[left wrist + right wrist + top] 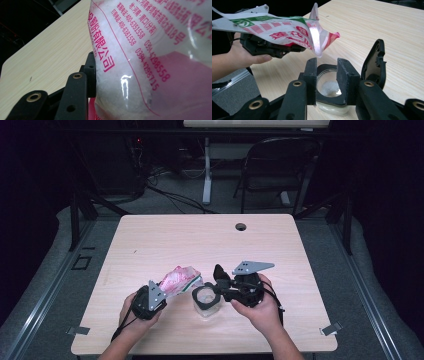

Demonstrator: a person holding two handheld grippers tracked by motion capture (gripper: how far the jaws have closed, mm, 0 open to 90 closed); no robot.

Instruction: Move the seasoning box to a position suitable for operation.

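Note:
A clear plastic bag with pink and red print holds white grains. My left gripper is shut on the bag, and one black finger presses its side. The bag tilts toward a clear glass jar standing on the table, its torn corner hanging just above the jar's mouth. A little white powder lies in the jar's bottom. My right gripper is shut on the jar's black collar. The jar's black flip lid stands open at the right.
The light wooden table has a cable hole near its far edge. Behind it stand a folding chair and a white desk leg, with cables on the floor. Metal clips sit at the front corners.

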